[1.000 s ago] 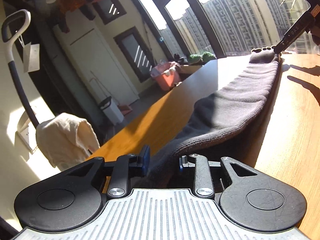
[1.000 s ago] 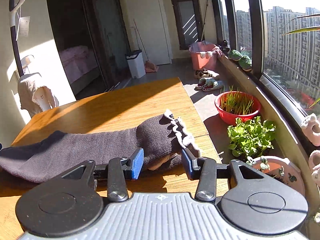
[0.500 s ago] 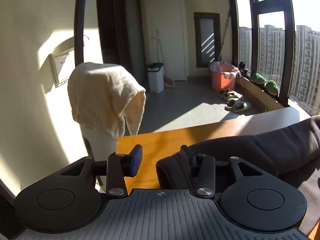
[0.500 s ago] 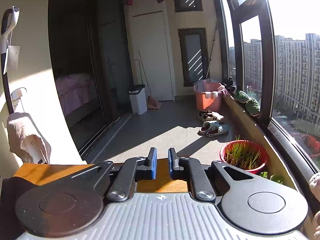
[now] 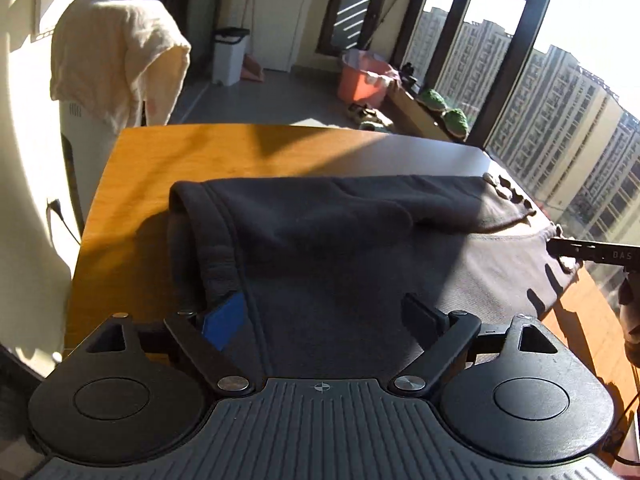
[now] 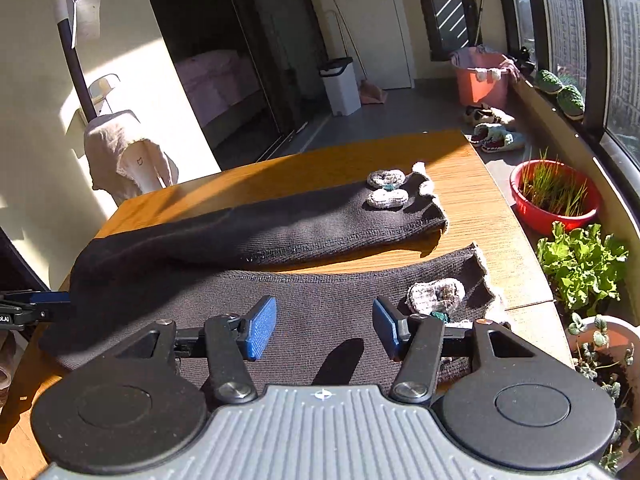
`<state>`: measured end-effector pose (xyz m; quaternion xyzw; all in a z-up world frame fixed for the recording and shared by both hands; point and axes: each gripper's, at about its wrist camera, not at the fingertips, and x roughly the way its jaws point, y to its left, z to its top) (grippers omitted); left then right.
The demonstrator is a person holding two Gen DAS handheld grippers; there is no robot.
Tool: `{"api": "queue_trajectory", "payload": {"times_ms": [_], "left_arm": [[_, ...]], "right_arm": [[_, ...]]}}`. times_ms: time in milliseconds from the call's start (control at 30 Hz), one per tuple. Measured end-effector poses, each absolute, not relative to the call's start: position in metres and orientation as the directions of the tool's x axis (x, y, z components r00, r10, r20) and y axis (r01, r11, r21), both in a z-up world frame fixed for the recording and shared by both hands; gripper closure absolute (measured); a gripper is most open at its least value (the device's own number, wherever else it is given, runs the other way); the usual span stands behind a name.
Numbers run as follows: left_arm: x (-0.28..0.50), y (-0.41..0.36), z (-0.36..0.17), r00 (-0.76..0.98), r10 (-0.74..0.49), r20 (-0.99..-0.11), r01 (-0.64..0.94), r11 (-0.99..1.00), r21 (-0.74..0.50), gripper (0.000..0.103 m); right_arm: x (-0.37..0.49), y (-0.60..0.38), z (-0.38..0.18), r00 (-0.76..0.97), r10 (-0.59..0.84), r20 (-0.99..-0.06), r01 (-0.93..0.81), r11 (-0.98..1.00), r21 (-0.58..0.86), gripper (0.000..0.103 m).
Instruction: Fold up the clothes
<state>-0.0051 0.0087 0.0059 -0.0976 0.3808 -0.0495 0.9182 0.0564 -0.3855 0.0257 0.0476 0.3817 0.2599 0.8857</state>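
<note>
Dark knitted trousers point(image 6: 280, 228) lie flat on the wooden table point(image 6: 460, 160), both legs stretched out side by side. Each cuff carries a grey knitted ornament point(image 6: 436, 296). My right gripper point(image 6: 323, 328) hovers open over the near leg, just short of its cuff. In the left wrist view the trousers point(image 5: 340, 240) show their waistband end, and my left gripper point(image 5: 322, 316) is open above it, its blue pad close to the waistband fold. The right gripper's finger point(image 5: 592, 250) shows at the far cuffs, and the left gripper point(image 6: 24, 308) shows at the waistband end.
A red bowl of grass point(image 6: 554, 196), leafy plants point(image 6: 580, 264) and a clay pot point(image 6: 608, 352) stand just off the table's right edge. A cream cloth point(image 5: 116, 52) hangs beyond the left corner. On the floor behind are an orange bucket point(image 6: 478, 78), a white bin point(image 6: 340, 84) and slippers point(image 6: 496, 140).
One second ago each gripper had an end of the bunched trousers between its fingers. Both swung up, then tilted down. Now the trousers lie spread with two legs apart and both grippers are open.
</note>
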Motion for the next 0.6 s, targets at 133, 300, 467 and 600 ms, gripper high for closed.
{"api": "queue_trajectory", "payload": {"times_ms": [133,300,467,600], "left_arm": [[0.012,0.014,-0.001,0.73,-0.153,-0.666,0.027,0.98,-0.196,0.009],[0.057,0.022,-0.005,0.751,-0.125,-0.648,0.015,0.985,-0.172,0.007],[0.065,0.022,0.007,0.765,-0.076,-0.64,-0.059,0.981,-0.187,0.009],[0.02,-0.01,0.026,0.821,-0.072,-0.566,0.009,0.994,-0.113,0.004]], "right_arm": [[0.047,-0.364,0.019,0.626,0.454,-0.634,-0.484,0.864,0.141,0.021],[0.09,-0.338,0.019,0.65,0.424,-0.63,-0.471,0.876,0.104,0.019],[0.095,-0.332,0.021,0.689,0.386,-0.614,-0.431,0.899,0.082,0.019],[0.064,-0.344,0.03,0.728,0.385,-0.567,-0.454,0.891,0.022,0.019]]}}
